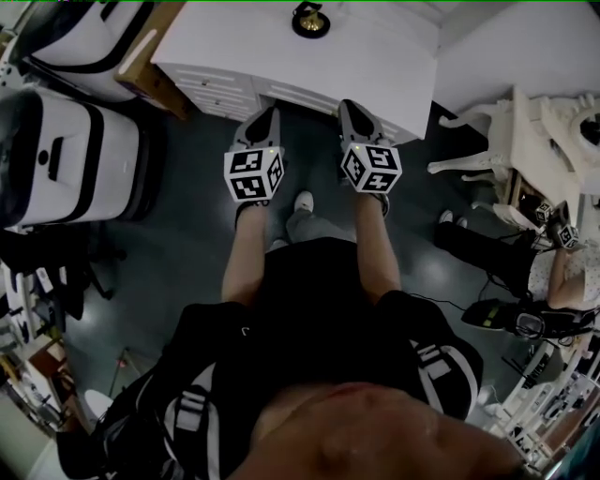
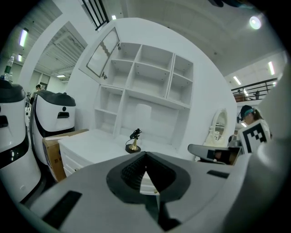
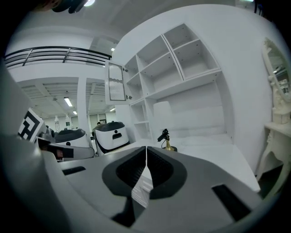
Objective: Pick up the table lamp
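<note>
Head view, tongs: I see the left gripper (image 1: 270, 112) and right gripper (image 1: 349, 105) side by side, tips near the front edge of the white desk (image 1: 394, 56).
Head view, target: the table lamp (image 1: 310, 19) stands on the desk, well ahead of both tongs, between their lines.
Left gripper view, jaws: pressed together, nothing between them; table lamp (image 2: 133, 141) ahead, slightly left of the tips.
Right gripper view, jaws: together, empty; table lamp (image 3: 166, 140) ahead, slightly right of the tips.
</note>
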Demonstrator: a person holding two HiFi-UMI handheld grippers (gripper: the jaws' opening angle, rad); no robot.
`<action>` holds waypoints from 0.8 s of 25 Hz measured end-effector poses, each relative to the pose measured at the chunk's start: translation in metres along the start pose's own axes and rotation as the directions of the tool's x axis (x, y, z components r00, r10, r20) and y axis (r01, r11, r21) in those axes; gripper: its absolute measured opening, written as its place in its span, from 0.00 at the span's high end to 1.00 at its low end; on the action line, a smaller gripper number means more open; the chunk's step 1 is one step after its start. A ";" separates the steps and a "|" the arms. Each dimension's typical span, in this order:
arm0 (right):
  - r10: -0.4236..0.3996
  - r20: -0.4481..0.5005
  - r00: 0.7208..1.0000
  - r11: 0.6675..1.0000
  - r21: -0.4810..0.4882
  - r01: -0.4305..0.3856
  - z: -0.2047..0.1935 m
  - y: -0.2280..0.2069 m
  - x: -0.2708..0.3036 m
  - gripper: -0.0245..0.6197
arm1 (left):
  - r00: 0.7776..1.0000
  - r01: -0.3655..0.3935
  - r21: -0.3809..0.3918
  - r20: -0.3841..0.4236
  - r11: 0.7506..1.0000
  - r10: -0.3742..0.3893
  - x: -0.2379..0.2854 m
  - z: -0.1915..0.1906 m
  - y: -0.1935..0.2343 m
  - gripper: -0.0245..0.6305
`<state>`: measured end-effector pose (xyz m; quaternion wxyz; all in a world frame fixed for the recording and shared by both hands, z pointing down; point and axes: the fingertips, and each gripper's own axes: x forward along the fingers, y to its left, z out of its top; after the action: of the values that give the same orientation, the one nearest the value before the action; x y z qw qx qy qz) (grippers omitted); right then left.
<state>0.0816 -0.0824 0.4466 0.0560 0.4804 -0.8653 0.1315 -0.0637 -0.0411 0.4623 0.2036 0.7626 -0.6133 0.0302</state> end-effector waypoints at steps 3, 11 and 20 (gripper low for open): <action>0.015 0.005 1.000 1.000 0.001 -0.015 0.009 -0.023 0.016 0.92 | 1.000 -0.016 0.003 0.002 1.000 0.016 0.027 0.007 -0.005 0.95; 0.052 0.037 0.998 0.998 -0.040 -0.051 0.033 -0.044 0.043 0.92 | 0.999 -0.022 0.004 0.043 1.000 0.021 0.061 0.026 -0.010 0.95; 0.005 -0.018 1.000 1.000 0.000 -0.005 0.017 -0.084 0.076 0.92 | 0.999 -0.028 -0.025 -0.029 0.999 0.027 0.109 0.011 0.011 0.95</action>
<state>0.1126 -0.1911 0.4616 0.0634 0.4769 -0.8661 0.1360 -0.0495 -0.1474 0.4873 0.2216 0.7509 -0.6210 0.0363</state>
